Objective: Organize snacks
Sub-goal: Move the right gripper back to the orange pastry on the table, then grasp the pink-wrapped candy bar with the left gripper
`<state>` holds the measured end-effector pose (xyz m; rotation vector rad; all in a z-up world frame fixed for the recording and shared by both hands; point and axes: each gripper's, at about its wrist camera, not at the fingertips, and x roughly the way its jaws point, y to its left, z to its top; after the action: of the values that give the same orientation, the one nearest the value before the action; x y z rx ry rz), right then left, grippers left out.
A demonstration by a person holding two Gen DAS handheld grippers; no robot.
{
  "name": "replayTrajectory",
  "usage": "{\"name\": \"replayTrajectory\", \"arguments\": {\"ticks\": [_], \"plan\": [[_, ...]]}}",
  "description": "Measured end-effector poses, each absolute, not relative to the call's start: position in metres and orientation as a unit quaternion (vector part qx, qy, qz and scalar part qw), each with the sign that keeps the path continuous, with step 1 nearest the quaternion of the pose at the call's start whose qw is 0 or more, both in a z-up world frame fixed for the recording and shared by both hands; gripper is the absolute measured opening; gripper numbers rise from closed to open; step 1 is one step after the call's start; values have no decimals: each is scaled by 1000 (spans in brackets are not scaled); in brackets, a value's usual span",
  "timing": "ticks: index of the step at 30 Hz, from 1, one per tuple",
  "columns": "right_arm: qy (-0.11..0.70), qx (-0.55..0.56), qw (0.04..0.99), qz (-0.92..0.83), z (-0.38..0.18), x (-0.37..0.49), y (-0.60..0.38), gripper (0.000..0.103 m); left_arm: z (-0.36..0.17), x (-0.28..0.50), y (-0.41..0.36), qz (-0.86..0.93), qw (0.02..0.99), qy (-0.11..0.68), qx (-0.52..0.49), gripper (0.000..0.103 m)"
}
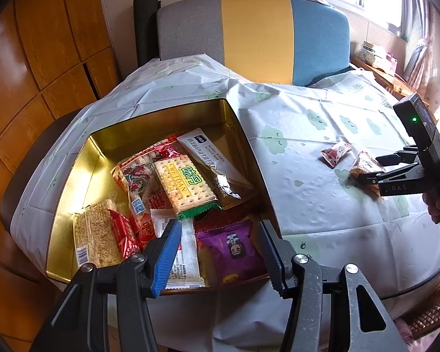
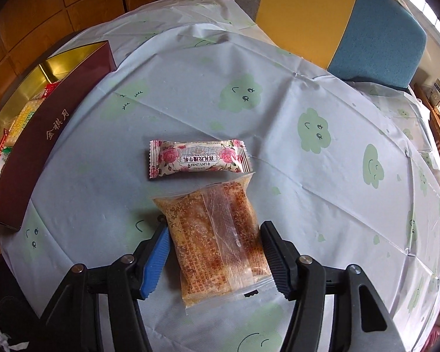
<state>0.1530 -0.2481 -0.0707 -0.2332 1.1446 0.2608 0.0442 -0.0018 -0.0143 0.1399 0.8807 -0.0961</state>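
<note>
1. In the left wrist view, an open box with a gold lining is seen at centre left, set on a table covered with a pale cloth printed with green clouds.
2. The box is filled with snacks: a cracker pack with a yellow label at the middle, a red pack under its left side, a grey pouch at the upper right, a rice bar at the lower left and a purple pack at the lower right.
3. The left gripper is held over the near edge of the box at the bottom of the frame; its fingers stand apart and nothing is pinched between them (the purple pack lies below the gap, inside the box).
4. In the right wrist view, a brown pastry in a clear wrapper is seen at lower centre, flat on the cloth.
5. The right gripper is lowered around the pastry, one finger on each side of it. A thin gap is visible at the blue finger, and the black finger is at the wrapper's edge, so the pastry is not yet squeezed (the jaws are parted).
6. A pink candy is placed just above the pastry in that frame, close to it.
7. The maroon outer wall of the box is seen at the left edge of the right wrist view, well apart from both loose snacks.
8. A chair with grey, yellow and blue panels is seen beyond the table at the top.
</note>
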Motion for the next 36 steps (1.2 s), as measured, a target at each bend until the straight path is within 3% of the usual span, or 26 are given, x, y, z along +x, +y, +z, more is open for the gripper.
{"name": "replayTrajectory", "arguments": {"ticks": [19,25,36], "plan": [[587,-67,806,50,-76,157,-278,64,-19,51,-47,-85,893,430,105,59],[582,-57,809,59,-74,162,-278,70,-21,59,-63,-95,888,436,108,59],[527,100,844,21,-40,168,-328,71,-19,90,-108,-135,884,424,143,59]]}}
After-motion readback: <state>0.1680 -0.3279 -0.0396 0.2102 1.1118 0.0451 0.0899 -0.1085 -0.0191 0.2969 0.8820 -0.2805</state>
